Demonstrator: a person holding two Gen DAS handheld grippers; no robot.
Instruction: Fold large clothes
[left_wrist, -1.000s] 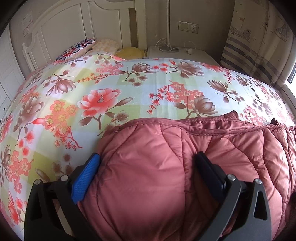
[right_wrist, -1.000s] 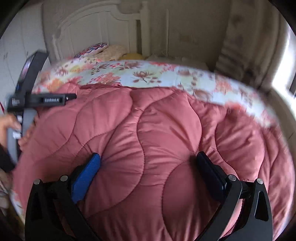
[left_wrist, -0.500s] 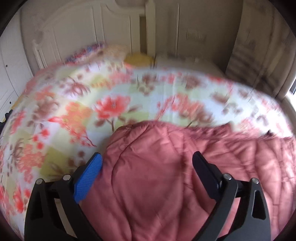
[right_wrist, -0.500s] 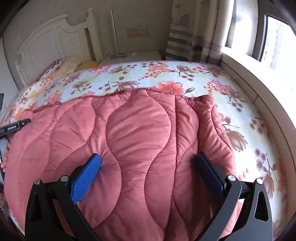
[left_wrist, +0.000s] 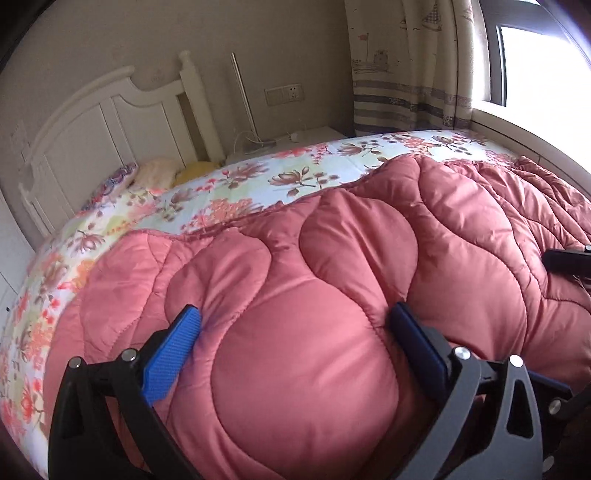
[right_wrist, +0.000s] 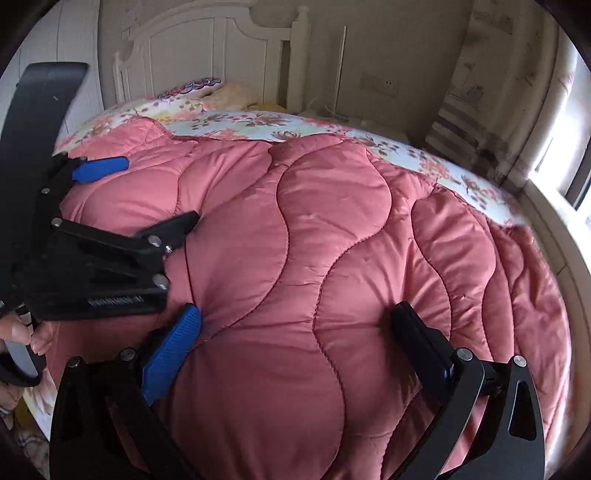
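Pink quilted coat (left_wrist: 332, 295) is spread across the bed (left_wrist: 258, 177), on the floral sheet (left_wrist: 303, 173); it covers most of the near half, with the sheet exposed toward the headboard (left_wrist: 110, 122) and along the left edge.

Left gripper (left_wrist: 295, 332): fingers spread wide, blue pad (left_wrist: 173, 354) on one side and dark pad (left_wrist: 417, 343) on the other, both pressed into the padding with a puffed quilted section bulging between them. Nothing is clamped; the fabric is only straddled. In the right wrist view the same gripper (right_wrist: 140, 192) is seen at far left over the coat's left part, its fingers parted, held by a hand (right_wrist: 22, 332) at the frame edge.

Right gripper (right_wrist: 295, 332): fingers likewise spread wide, blue pad (right_wrist: 173, 354) and dark pad (right_wrist: 421, 347) resting against the coat surface, released, no fabric pinched. A dark part of it (left_wrist: 569, 260) is visible at the right edge of the left wrist view.

Pillows (left_wrist: 155, 173) are piled at the headboard. A striped curtain (left_wrist: 410, 74) hangs by the window (left_wrist: 535, 59); a wall socket (left_wrist: 284, 94) is seen beside the headboard.
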